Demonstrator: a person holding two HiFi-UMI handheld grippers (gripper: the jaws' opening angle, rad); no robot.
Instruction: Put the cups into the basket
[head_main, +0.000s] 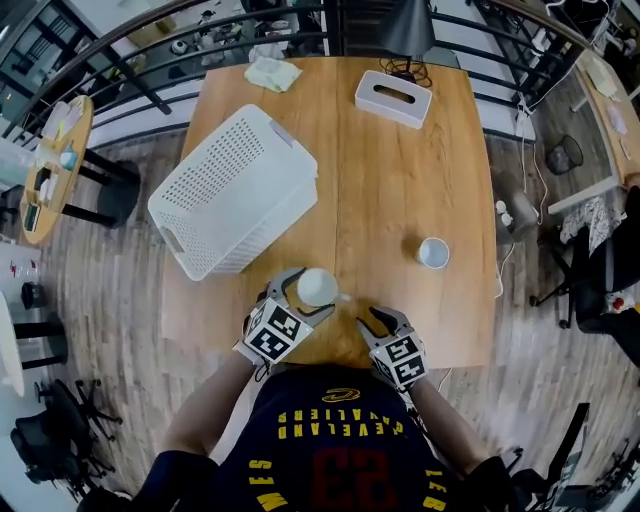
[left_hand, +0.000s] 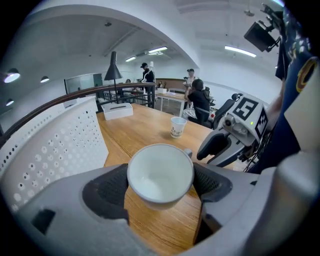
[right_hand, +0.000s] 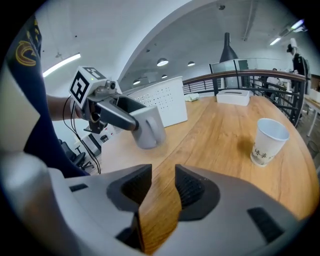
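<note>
- Left gripper (left_hand: 161, 187): jaws closed on a white ceramic mug (left_hand: 160, 172), with a pad pressed to either side of its wall. The mouth faces the left gripper camera, the inside looks empty, and a handle stub shows at its upper right.
- From the right gripper view the mug (right_hand: 147, 127) sits tilted in the left jaws. It appears just clear of the wood.
- Head view: the mug (head_main: 318, 286) is near the table's front edge, just beside the near corner of the basket and not inside it.
- Basket (head_main: 235, 190): white perforated plastic on the left half of the wooden table (head_main: 390, 190). Only dotted faces and handle slots show, so I cannot tell which way its opening faces.
- Right gripper (right_hand: 162, 187): jaws a narrow gap apart, with only bare tabletop between the pads. It holds nothing and sits low near the front edge, just right of the mug.
- Paper cup (head_main: 433, 252): upright on the right side of the table, well apart from the basket, with small print low on its wall (right_hand: 267, 140).
- White tissue box (head_main: 393, 98) at the far side, with a crumpled cloth (head_main: 272, 72) to its left.
</note>
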